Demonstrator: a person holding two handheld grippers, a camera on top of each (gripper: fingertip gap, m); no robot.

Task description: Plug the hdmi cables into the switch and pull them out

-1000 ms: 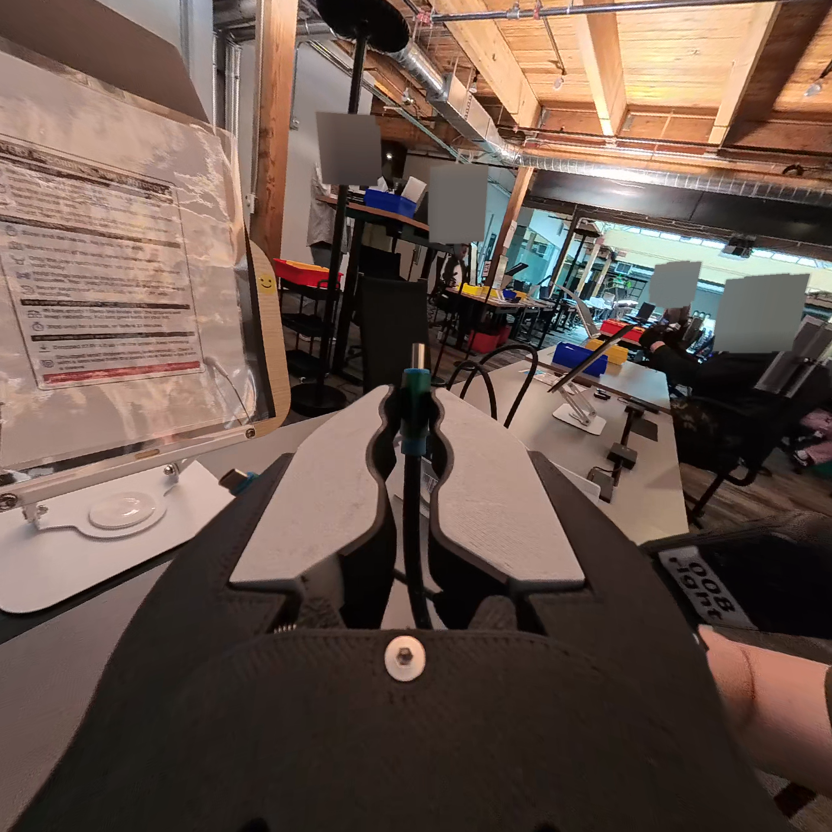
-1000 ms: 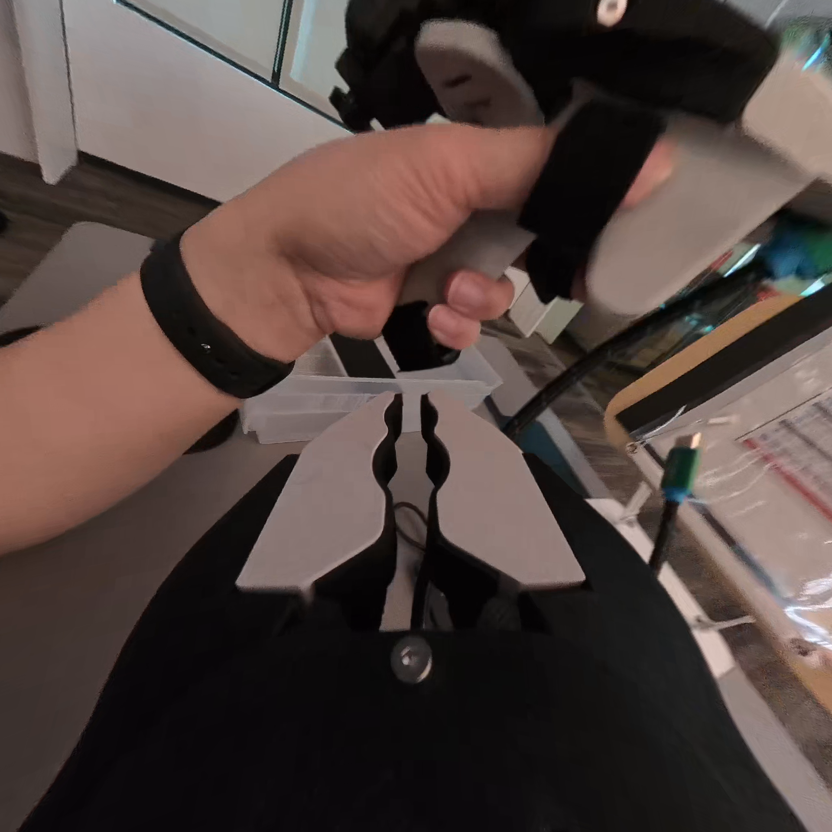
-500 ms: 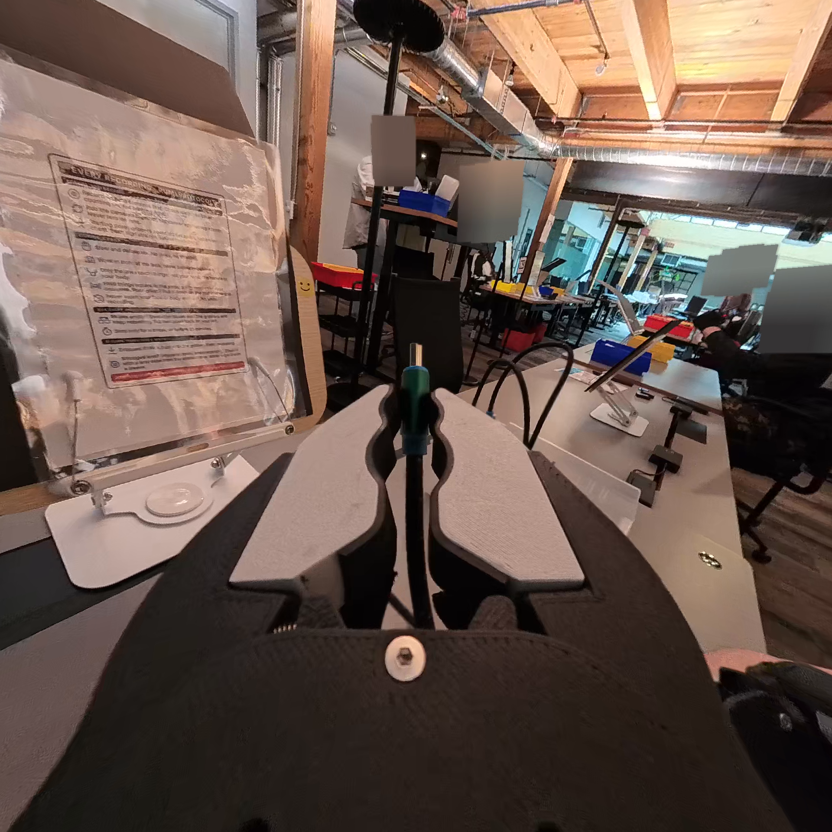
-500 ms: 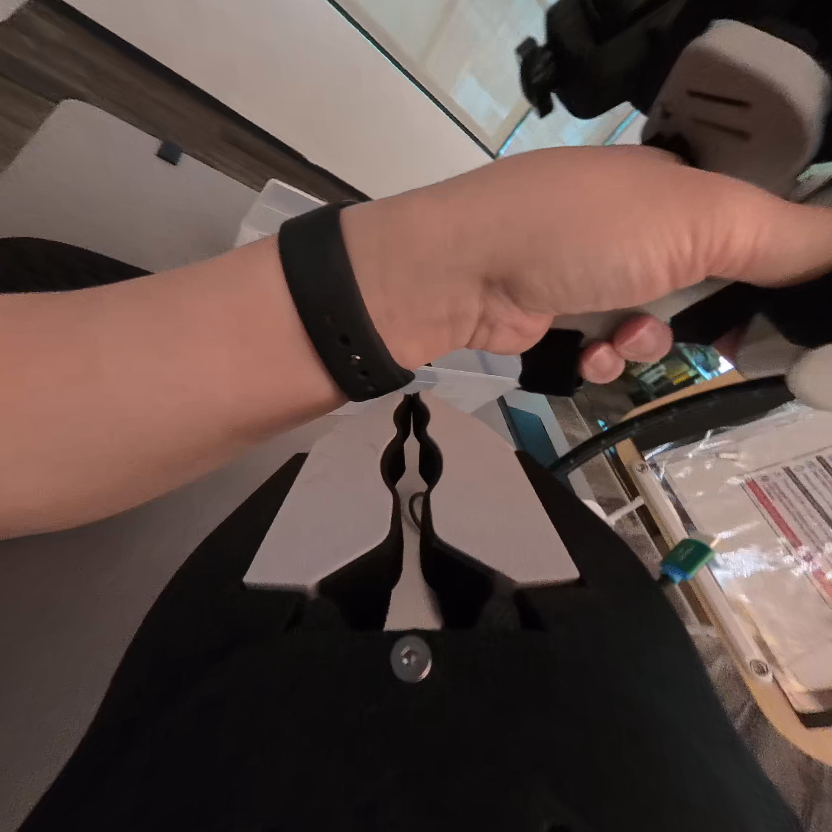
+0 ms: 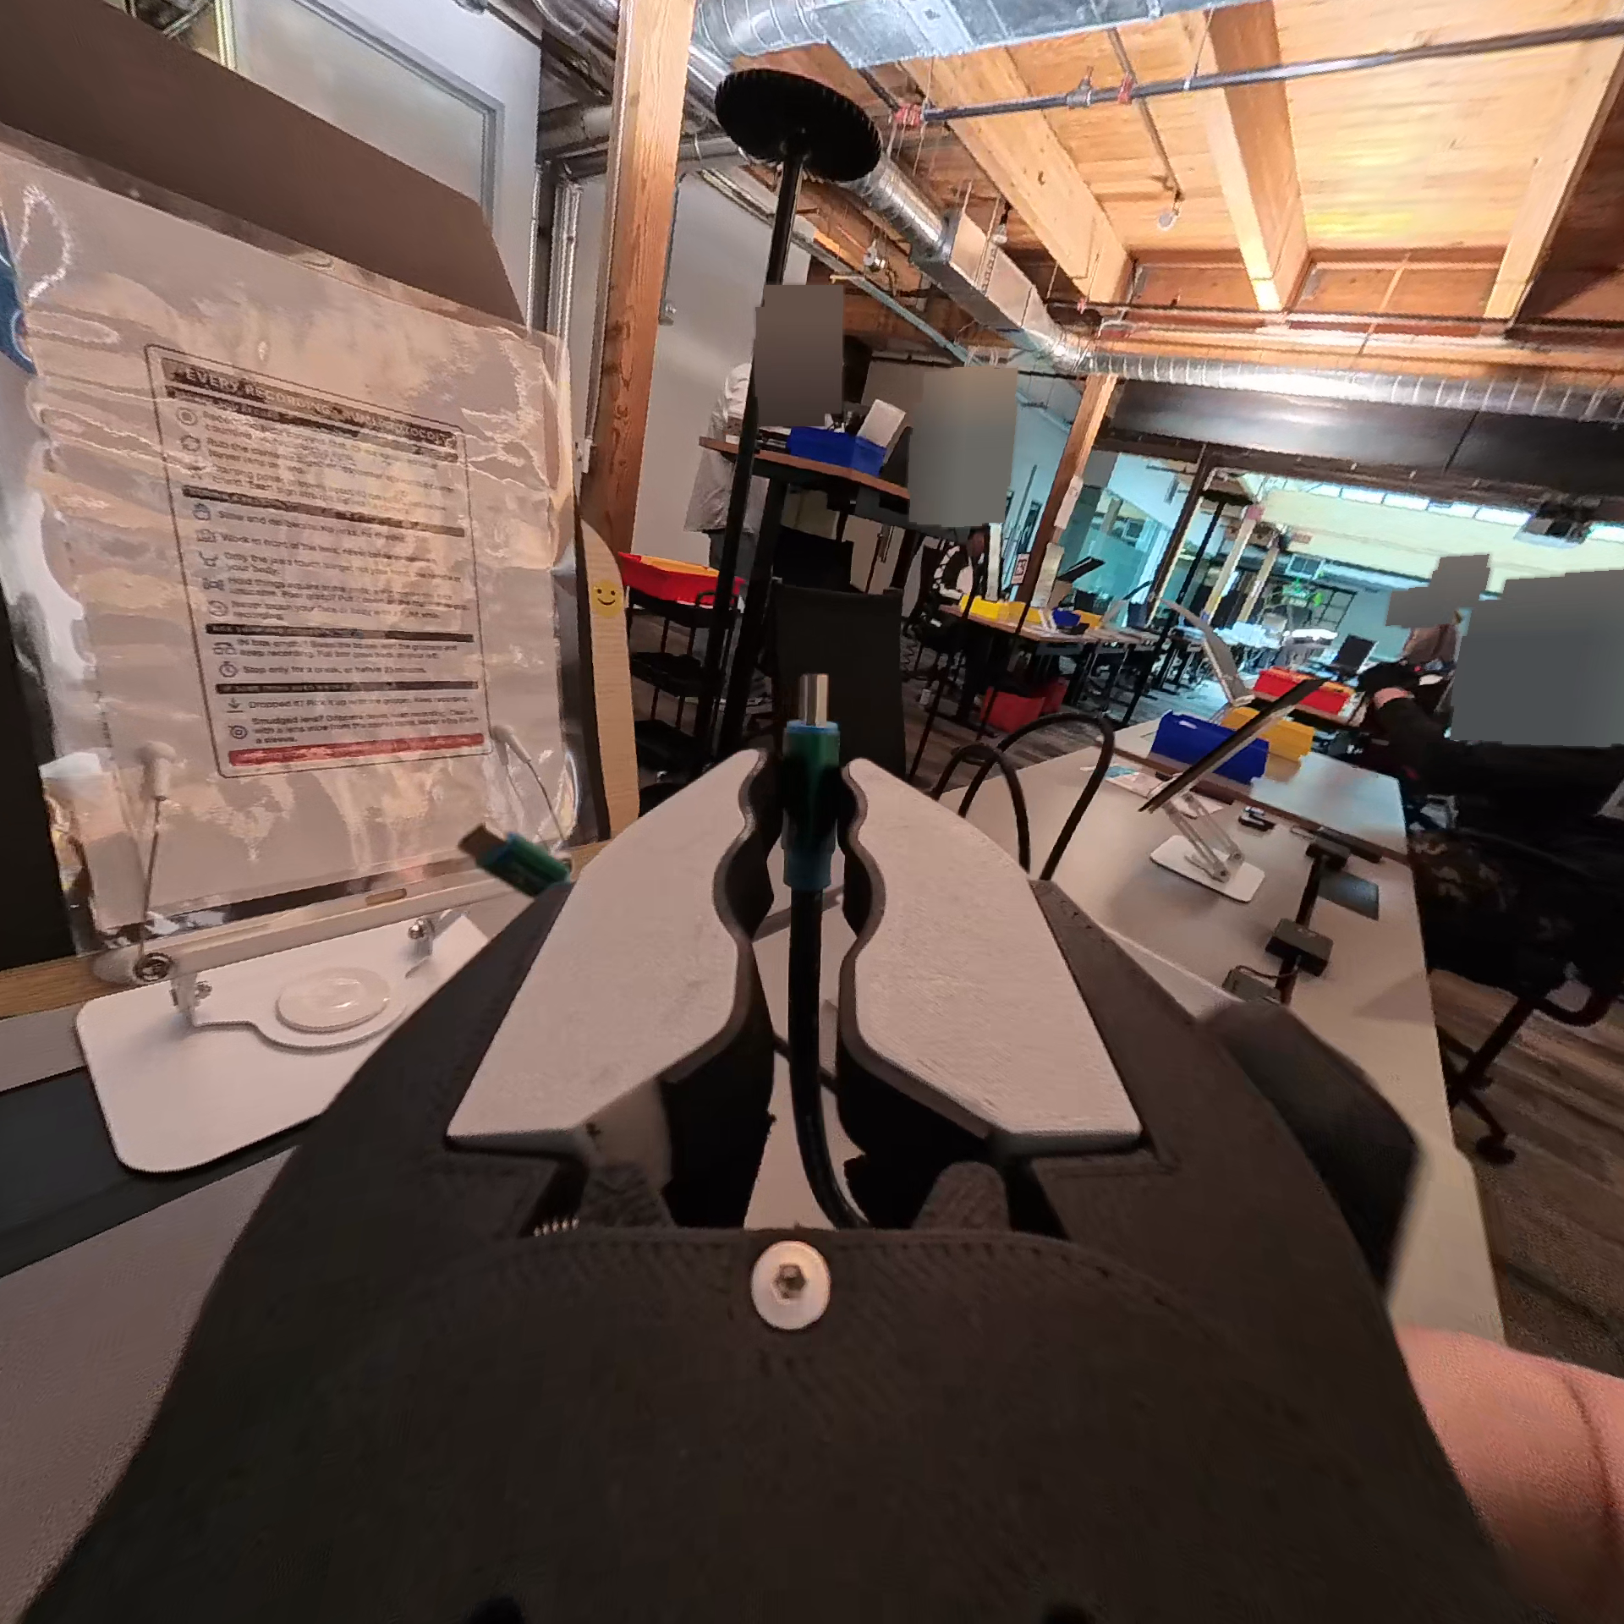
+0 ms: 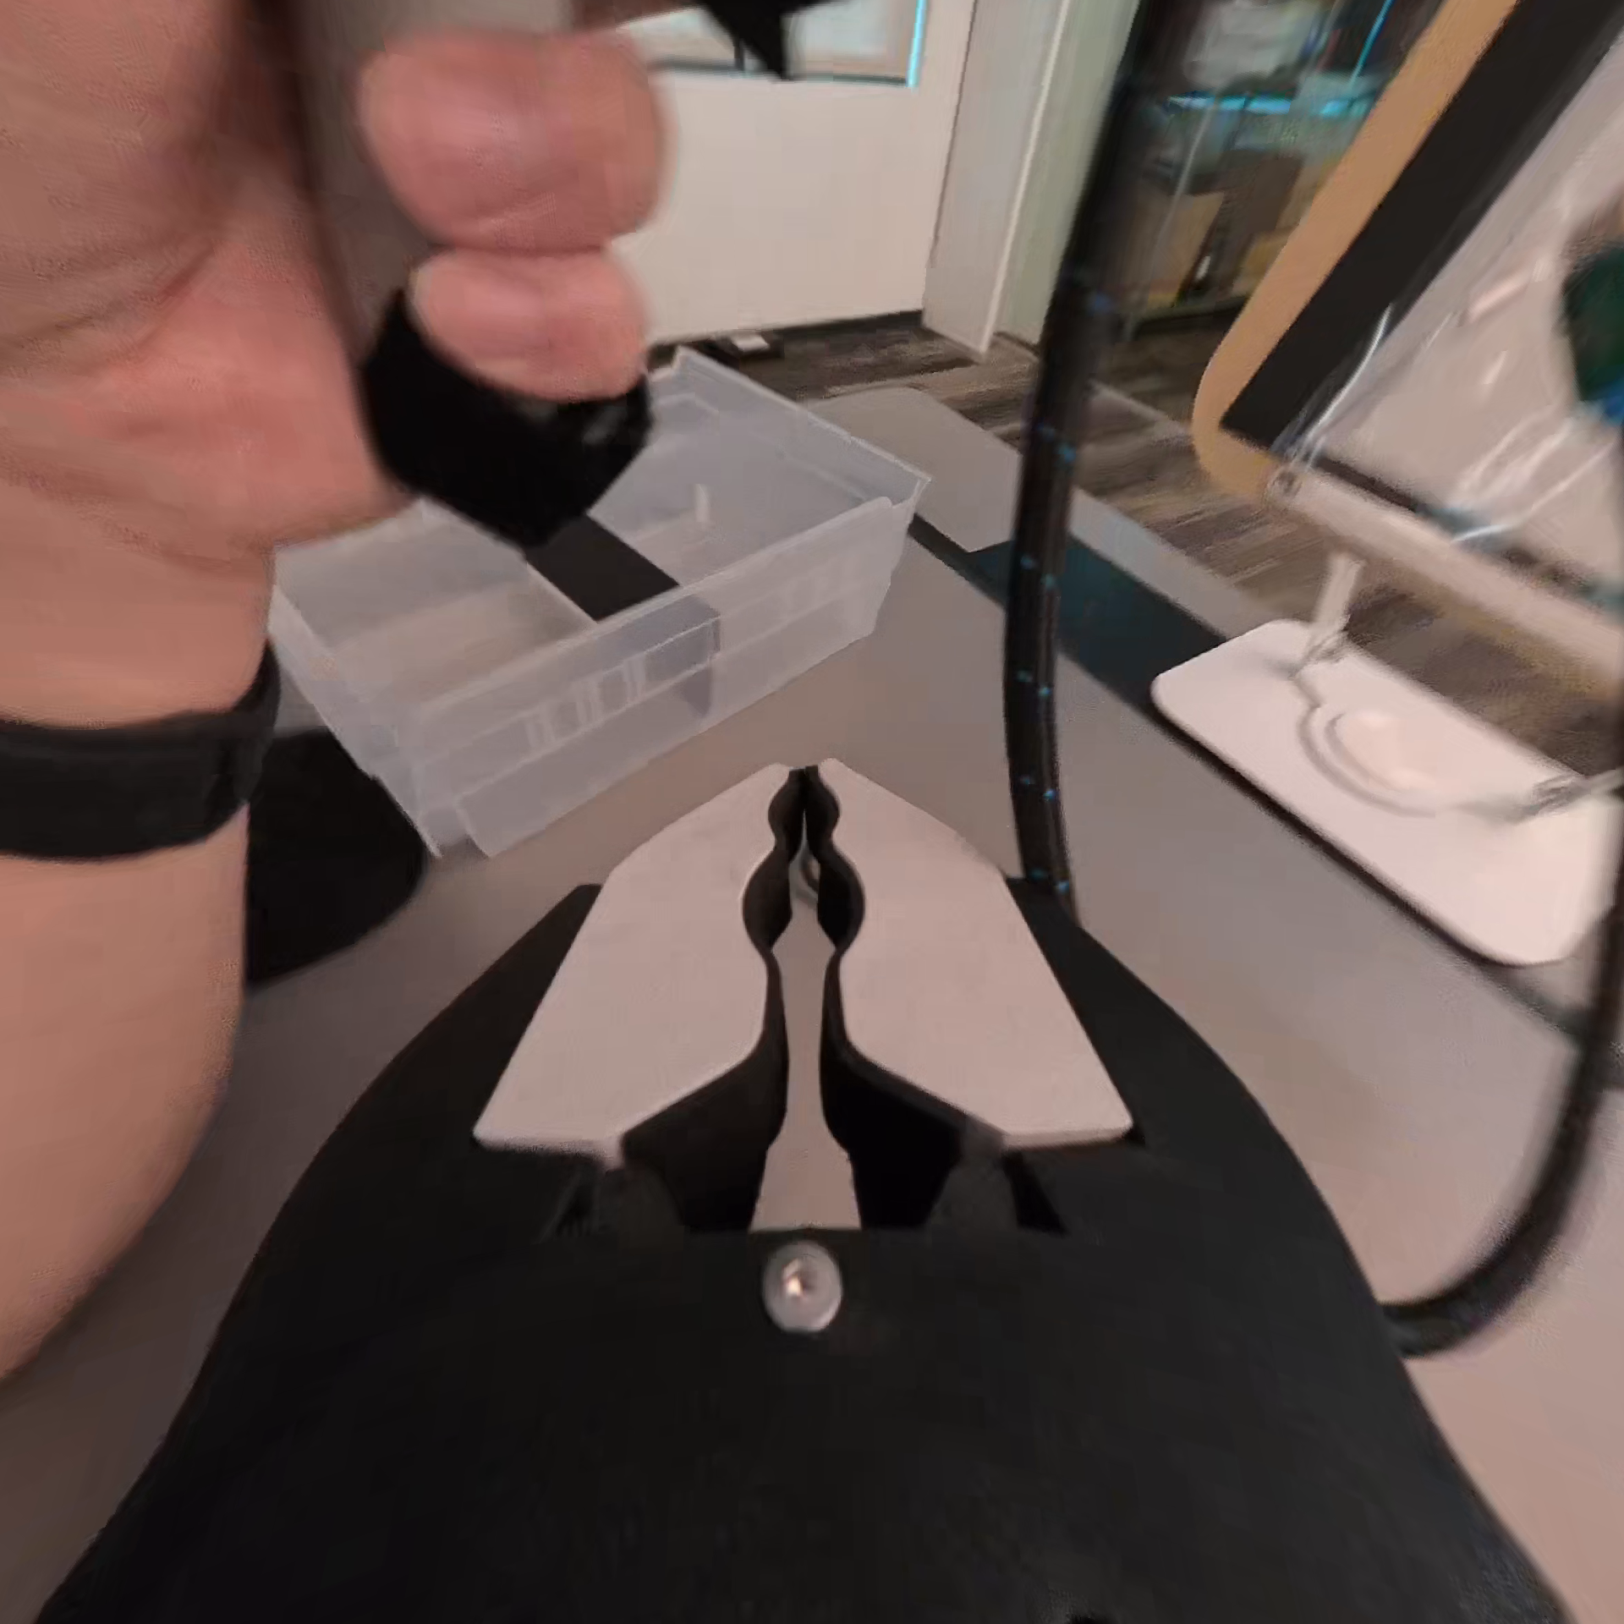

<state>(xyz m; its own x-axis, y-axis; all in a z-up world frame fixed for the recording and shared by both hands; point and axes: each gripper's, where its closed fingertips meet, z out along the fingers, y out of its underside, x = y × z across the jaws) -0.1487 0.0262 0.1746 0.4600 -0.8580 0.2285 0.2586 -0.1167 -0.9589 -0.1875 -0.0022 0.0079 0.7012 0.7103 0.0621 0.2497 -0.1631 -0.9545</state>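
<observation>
Swinging round since a second ago, the left gripper (image 5: 810, 773) has brought a second green plug (image 5: 517, 864) into sight at about 9 o'clock of its fingertips, and the right wrist view has dropped from the hand to the clear plastic bin (image 6: 606, 633).

Far left in the left wrist view stands a laminated instruction sheet (image 5: 316, 562) on a white stand (image 5: 220, 1072); it carries printed text, which I'll leave unread. Beside it, a wooden board shows a small yellow smiley sticker (image 5: 605, 597).

Centre stage: the left gripper is clamped on the green-sleeved HDMI plug (image 5: 808, 804), metal tip pointing to 12 o'clock, black cable (image 5: 804, 1037) trailing back between the fingers toward 6. That looks like the right place to hold: the moulded sleeve is rigid and gives purchase, while the cable is light and springy and would likely bend if pushed. The bare metal tip looks slick and is best kept clear.

Over to the right wrist view, blurred with motion. A hand (image 6: 220, 290) with a black wristband fills 10 o'clock. The right gripper (image 6: 804, 773) has its jaws pressed together with nothing between them. A black cable (image 6: 1041, 615) hangs at 1 o'clock.

No switch shows in either view, so I judge plugging in is still to come.
</observation>
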